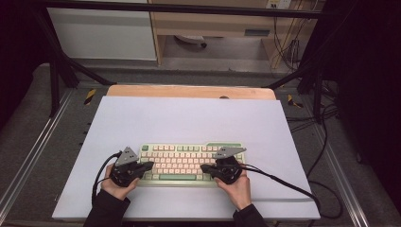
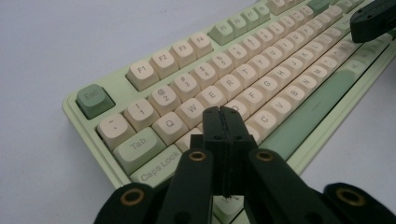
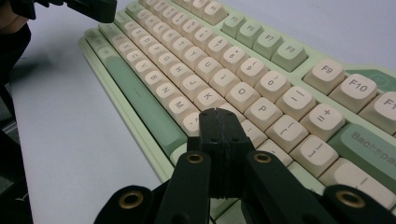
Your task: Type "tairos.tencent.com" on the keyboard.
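Pale green keyboard (image 1: 189,163), cream keys, darker green spacebar (image 2: 310,109)

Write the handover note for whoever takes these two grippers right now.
Left hand-held gripper: jaws shut, nothing between them, tip over the keyboard's left end, near the A/S keys.
Right hand-held gripper: jaws shut, empty, tip over the right end, near the L and semicolon keys.
The keyboard lies flat near the front of the white mat.
Done: both tips are poised over the keys. Whether any key is pressed cannot be told.
Left: probably the key pressing itself.
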### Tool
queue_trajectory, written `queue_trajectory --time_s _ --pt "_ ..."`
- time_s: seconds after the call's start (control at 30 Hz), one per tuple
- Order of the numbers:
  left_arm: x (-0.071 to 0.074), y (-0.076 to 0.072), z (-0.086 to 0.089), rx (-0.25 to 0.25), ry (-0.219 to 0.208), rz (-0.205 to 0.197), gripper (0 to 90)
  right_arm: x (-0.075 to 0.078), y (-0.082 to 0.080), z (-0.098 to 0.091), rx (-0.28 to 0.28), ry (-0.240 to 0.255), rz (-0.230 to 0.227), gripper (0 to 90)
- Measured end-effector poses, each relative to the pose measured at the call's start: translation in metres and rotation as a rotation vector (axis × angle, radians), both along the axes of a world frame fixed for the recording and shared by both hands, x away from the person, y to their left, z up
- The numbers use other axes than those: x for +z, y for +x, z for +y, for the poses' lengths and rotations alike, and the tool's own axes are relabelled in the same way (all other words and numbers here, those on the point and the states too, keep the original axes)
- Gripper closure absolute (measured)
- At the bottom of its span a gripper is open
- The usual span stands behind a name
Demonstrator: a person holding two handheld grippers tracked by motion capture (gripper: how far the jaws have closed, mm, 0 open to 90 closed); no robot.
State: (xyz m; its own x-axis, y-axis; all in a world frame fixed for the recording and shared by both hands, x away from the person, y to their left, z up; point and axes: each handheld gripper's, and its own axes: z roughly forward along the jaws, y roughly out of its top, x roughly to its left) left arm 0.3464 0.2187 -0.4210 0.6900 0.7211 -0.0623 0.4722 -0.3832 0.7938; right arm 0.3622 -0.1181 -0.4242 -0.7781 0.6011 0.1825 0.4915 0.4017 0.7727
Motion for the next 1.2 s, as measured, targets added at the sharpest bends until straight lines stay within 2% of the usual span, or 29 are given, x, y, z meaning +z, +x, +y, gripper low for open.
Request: queue_trajectory --time_s 0.53,1.2 --pt "-0.003 0.000 0.002 0.003 -0.002 0.001 90.0 -0.009 0.001 0.006 0.009 -0.014 0.012 90.0" --pt "-0.003 0.000 0.001 -0.001 0.001 0.001 90.0 -0.011 0.001 0.007 0.015 -0.019 0.019 90.0"
